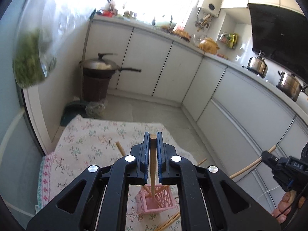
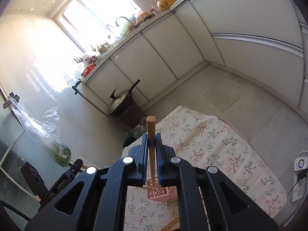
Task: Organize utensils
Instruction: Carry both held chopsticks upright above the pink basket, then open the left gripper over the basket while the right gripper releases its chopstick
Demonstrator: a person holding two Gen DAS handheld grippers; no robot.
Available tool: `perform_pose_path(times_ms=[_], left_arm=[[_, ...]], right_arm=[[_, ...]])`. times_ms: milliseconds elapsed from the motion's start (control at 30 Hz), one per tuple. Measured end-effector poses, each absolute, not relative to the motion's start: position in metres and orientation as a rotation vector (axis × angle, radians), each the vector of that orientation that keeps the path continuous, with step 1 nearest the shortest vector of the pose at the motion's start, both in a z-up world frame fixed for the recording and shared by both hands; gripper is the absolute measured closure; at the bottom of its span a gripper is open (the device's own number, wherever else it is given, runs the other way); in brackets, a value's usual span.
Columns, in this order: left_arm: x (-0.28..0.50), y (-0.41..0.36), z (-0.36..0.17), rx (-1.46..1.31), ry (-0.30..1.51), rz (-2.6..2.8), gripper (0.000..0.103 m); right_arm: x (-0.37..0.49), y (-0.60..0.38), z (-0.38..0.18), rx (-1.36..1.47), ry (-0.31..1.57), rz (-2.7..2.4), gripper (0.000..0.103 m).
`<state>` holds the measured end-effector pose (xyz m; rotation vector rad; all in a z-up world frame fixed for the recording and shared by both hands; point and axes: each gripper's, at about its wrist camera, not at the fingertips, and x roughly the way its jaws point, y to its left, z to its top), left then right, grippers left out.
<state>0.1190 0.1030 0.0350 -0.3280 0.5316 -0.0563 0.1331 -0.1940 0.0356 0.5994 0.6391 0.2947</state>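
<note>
Below, tongs (image 1: 153,137) hide pink basket (image 1: 154,204) partly

Your left wrist camera sits just behind the left gripper (image 1: 153,138), looking forward and down along its fingers over the floral cloth (image 1: 92,140) toward the far cabinets (image 1: 146,61). Your right wrist camera does the same behind the right gripper (image 2: 152,138), though its picture is rolled (the counter runs on a slant). Both look closely down on the pink holder (image 1: 156,200) and share the cloth, the wok (image 2: 121,104) on its bin and the cabinet fronts; each also catches the other gripper at its edge.
</note>
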Motion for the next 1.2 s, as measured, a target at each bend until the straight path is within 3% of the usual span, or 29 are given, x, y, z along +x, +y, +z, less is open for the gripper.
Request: perform_pose_path(times_ms=[67,167,300,867,1133,1200], left_arm=[[0.123,0.105,0.028,-0.348,0.571,-0.073,0.093],[0.115,0.113,0.031,-0.391,0.556,-0.064,0.075],[0.101,0.125,0.047,-0.415,0.489,-0.021,0.065],[0.111,0.107,0.042,-0.392,0.548,-0.072,0.058],[0.103,0.081,0.046,-0.309,0.522,-0.084,0.056],[0.101,0.073,0.046,-0.289,0.521,-0.087,0.05]], right_arm=[[0.136,-0.19,0.034,0.587,0.642,0.292,0.095],[0.139,-0.187,0.031,0.574,0.648,0.282,0.095],[0.143,-0.184,0.025,0.568,0.666,0.273,0.095],[0.178,-0.142,-0.018,0.547,0.78,0.267,0.092],[0.153,-0.141,-0.001,0.469,0.714,0.268,0.092],[0.146,-0.139,0.004,0.434,0.697,0.266,0.092]])
